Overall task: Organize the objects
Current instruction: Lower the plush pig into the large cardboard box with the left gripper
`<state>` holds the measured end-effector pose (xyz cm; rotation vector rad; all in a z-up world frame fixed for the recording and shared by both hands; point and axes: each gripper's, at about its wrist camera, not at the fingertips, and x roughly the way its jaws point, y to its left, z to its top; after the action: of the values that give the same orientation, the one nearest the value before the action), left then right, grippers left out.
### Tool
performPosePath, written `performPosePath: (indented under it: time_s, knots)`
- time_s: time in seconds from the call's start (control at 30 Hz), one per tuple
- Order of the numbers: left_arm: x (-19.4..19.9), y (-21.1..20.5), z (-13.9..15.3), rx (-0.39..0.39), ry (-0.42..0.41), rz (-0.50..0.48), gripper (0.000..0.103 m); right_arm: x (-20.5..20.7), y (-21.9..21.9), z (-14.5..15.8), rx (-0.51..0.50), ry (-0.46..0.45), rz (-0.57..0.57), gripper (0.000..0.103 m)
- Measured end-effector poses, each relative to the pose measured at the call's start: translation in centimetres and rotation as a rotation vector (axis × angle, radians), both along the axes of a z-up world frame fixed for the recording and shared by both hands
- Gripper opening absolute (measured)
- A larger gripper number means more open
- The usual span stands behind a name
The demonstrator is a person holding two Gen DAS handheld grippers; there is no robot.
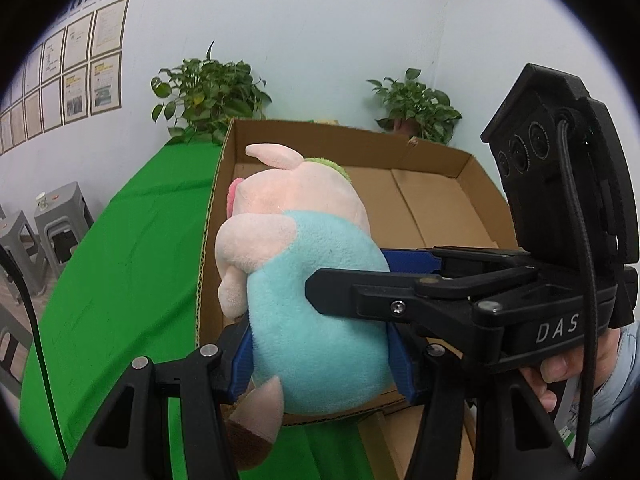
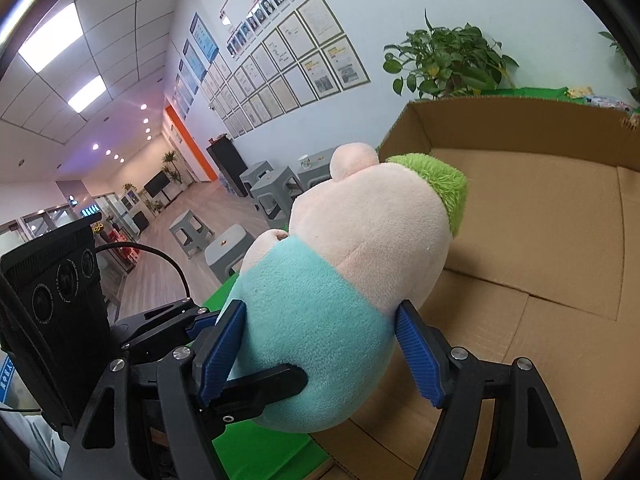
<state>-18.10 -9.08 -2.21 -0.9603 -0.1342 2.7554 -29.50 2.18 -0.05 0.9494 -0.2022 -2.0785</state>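
While a green cloth [image 1: 132,264] covers the table from edge to edge, the open brown corrugated cardboard box [image 1: 424,204] sits on it as the next largest thing, its flaps folded flat on the floor inside and its near left wall rising beside the toy. Behind the box, two leafy green potted plants [image 1: 208,96] stand against the pale wall, one at each far corner. Rows of framed certificates [image 2: 296,68] hang on that wall, and grey plastic stools [image 2: 276,196] stand on the wooden floor beyond the table.

Held in the air over the box's near left corner is the soft plush pig with pink head, green tuft and turquoise body [image 1: 316,312], tilted with its head toward the far wall. Both tools grip it at the turquoise belly. The left gripper [image 1: 322,364] has its blue ribbed pads [image 1: 400,364] pressed into either side of the body from below. The right gripper [image 2: 320,356] likewise squeezes the body between its blue pads [image 2: 420,360], coming in from the opposite side, so the two pairs of fingers cross close together around the toy.
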Motion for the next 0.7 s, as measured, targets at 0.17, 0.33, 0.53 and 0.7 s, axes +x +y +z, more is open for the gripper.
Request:
performPosePath:
  time_s: [0.17,0.33,0.53,0.7]
  knots:
    - [-0.9,-0.3,-1.3,0.011,-0.059,0.021,0.057,-1.5,-0.2,-3.0,0.007,-0.043,0.004,0.071]
    - [-1.0,-0.3,-2.1,-0.014,-0.086,0.046,0.061,-2.8,-1.3,-4.6,0.035,-0.043,0.011,0.061]
    - [-0.7,-0.4,-1.4,0.001,-0.093,0.058,0.063,-3.1,-2.1,-5.2,0.037,-0.040,0.012,0.061]
    - [0.6,-0.8,-0.4,0.011,-0.080,0.062,0.062,-3.1,-2.4,-5.3,0.054,-0.048,-0.009,0.061]
